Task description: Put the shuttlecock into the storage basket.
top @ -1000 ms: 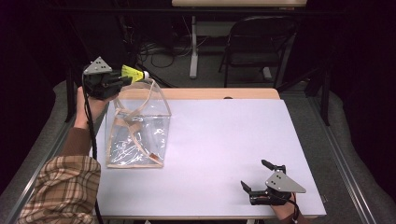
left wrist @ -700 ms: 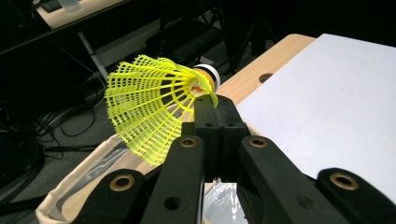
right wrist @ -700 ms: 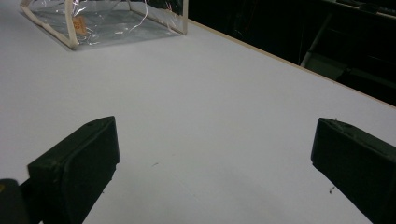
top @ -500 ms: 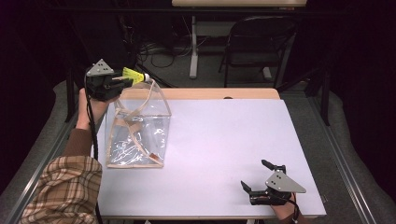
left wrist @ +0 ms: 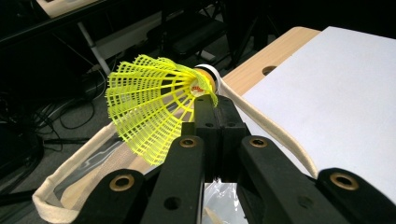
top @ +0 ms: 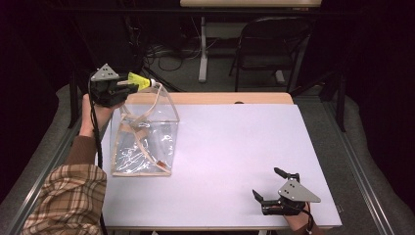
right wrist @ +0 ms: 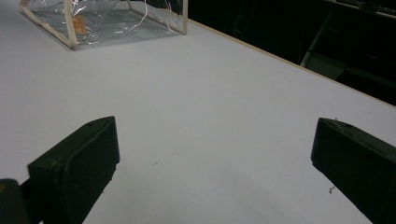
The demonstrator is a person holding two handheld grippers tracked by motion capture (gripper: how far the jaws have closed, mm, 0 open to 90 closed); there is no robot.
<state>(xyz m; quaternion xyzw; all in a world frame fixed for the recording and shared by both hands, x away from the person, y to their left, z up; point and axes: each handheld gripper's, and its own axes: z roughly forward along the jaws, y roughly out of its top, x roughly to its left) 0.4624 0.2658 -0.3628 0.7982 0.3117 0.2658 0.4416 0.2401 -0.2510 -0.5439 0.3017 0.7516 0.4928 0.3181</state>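
The left hand-held gripper [top: 128, 83] is clenched on a yellow shuttlecock [left wrist: 159, 105], holding it just above the far rim of the clear tote bag [top: 144, 142], cork end pointing across the mouth; the bag's opening lies directly below and toward the person. The right hand-held gripper [top: 270, 187] rests released on the table [top: 235, 147], well apart from the bag.

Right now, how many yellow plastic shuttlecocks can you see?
1. The yellow plastic mesh shuttlecock is pinched in the left claw, held above the open top of the clear plastic bag with cream trim. Another could be hidden behind the bag's glare.
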